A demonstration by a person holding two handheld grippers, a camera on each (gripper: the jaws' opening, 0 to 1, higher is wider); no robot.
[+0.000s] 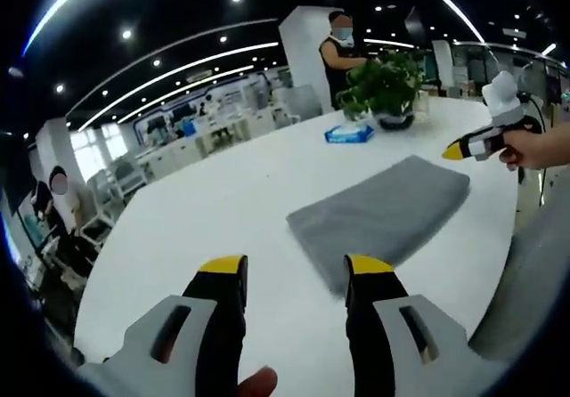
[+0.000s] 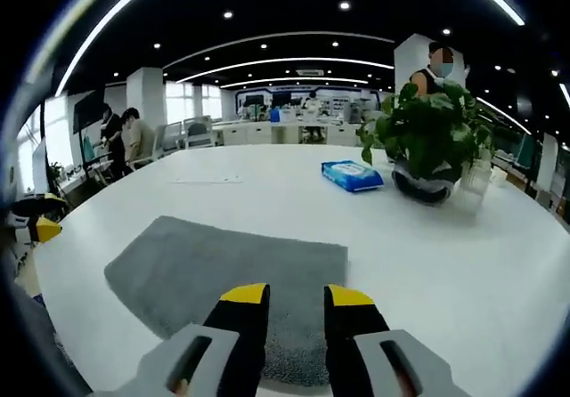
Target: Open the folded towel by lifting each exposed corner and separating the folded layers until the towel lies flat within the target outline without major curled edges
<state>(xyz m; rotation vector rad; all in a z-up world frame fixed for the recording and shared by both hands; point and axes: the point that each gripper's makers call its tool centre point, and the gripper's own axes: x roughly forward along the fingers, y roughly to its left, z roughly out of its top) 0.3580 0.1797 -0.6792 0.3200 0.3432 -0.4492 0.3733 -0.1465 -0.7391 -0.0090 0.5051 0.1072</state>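
Left gripper view gives me the white table (image 1: 223, 201) with a potted plant (image 1: 385, 90) at its far side and a blue wipes pack (image 1: 348, 133) just beside it, both well apart from the towel (image 1: 383, 214). A person (image 1: 338, 54) stands behind the plant, and office desks fill the room beyond. Nothing lies between my left gripper (image 1: 294, 268) and the towel; its jaws stand apart with bare table between the yellow tips, holding nothing. The right gripper (image 1: 472, 143) comes in from the right edge, held by a hand (image 1: 534, 146), hovering above the table past the towel's far corner (I cannot tell its jaw gap from here).

In the right gripper view the right gripper (image 2: 297, 297) has its jaws parted, tips over the near edge of the towel (image 2: 240, 281), not closed on anything. The plant (image 2: 432, 139) and wipes pack (image 2: 351, 175) sit beyond on the table (image 2: 463, 263).

The grey towel is still folded, lying flat as a rectangle. In the left gripper view its long axis runs from near the left gripper's right jaw away toward the upper right.
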